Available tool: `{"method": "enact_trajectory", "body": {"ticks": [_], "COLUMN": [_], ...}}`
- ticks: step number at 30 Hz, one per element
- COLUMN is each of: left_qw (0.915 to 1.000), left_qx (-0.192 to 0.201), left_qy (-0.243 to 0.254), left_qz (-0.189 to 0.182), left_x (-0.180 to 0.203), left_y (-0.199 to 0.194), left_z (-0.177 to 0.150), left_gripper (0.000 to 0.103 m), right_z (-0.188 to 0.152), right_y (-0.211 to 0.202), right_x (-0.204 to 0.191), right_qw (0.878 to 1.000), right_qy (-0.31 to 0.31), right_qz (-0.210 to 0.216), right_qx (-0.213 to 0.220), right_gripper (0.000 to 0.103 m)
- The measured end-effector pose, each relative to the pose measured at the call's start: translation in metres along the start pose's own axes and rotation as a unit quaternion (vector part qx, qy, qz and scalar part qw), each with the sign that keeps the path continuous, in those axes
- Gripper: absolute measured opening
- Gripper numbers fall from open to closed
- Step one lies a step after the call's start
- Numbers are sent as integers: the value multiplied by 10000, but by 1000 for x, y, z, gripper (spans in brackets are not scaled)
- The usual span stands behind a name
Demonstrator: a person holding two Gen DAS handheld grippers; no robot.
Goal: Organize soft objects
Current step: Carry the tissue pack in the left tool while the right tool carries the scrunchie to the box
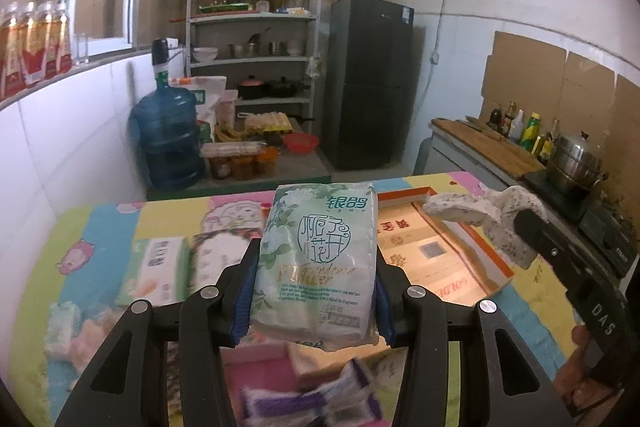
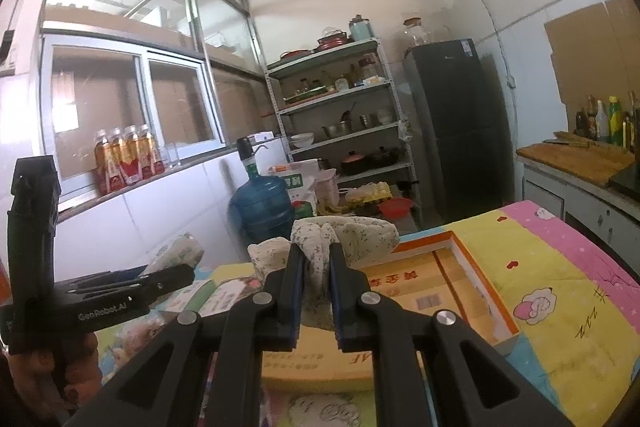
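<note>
Left wrist view: the left gripper (image 1: 316,291) is closed on a tissue pack (image 1: 320,259), its blue-lined pads pressing the pack's two long sides. The pack is white-green with a gardenia print; it is held upright and clear of the table (image 1: 100,223), above the near edge. The table is covered with a cartoon-print cloth in yellow, pink and blue bands. To the right of the pack lies an open cardboard box (image 1: 448,251), flat, with an orange rim, toward the table's far right corner. Left of the pack, two more tissue packs (image 1: 176,267) lie on the table's left half. Purple-and-white soft items (image 1: 312,403), blurred, lie at the near edge beneath the gripper.

Right wrist view: the right gripper (image 2: 316,275) is pinched fully closed on a floral cloth (image 2: 320,251), cream with small sprigs; the fabric bunches between the jaws and billows out beyond the tips. The cloth hangs above the cardboard box (image 2: 440,291), over its far left part, not touching it. The left gripper's body appears at the left margin, held in a hand (image 2: 44,371).

Background: a blue water jug (image 1: 168,143), a metal shelf rack (image 1: 256,39) and a dark refrigerator (image 1: 370,79) stand beyond the table's far edge.
</note>
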State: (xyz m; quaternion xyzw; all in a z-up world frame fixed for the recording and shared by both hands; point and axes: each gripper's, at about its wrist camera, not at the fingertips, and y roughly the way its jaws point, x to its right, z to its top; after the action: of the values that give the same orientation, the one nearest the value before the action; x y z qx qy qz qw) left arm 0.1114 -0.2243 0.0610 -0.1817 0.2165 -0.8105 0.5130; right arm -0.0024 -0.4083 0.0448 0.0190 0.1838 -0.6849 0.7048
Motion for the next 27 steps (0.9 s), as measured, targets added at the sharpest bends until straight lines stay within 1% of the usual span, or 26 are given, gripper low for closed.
{"method": "enact_trajectory", "body": {"ticks": [3, 7, 11, 15, 23, 27], "left_qw": [9999, 9991, 9976, 9955, 9917, 9886], "left_qx": [-118, -310, -576, -806, -1145, -1351], "left_qy": [-117, -289, -378, -475, -556, -650], "left_qz": [-47, -51, 95, 152, 190, 158], "left_x": [10, 21, 28, 32, 35, 33], "left_y": [20, 52, 86, 114, 153, 166], "left_z": [2, 4, 3, 0, -5, -11], "left_gripper": [50, 50, 50, 50, 50, 50], "right_z": [2, 4, 4, -1, -12, -17], "right_y": [13, 30, 52, 74, 97, 106], "right_x": [13, 29, 39, 49, 68, 72], "right_qw": [9998, 9993, 9982, 9962, 9928, 9912], "right_qy": [142, 185, 176, 209, 408, 421], "right_qz": [-116, -228, -347, -407, -372, -407], "right_qx": [-108, -252, -465, -746, -1060, -1189], "right_gripper": [13, 12, 12, 12, 12, 12]}}
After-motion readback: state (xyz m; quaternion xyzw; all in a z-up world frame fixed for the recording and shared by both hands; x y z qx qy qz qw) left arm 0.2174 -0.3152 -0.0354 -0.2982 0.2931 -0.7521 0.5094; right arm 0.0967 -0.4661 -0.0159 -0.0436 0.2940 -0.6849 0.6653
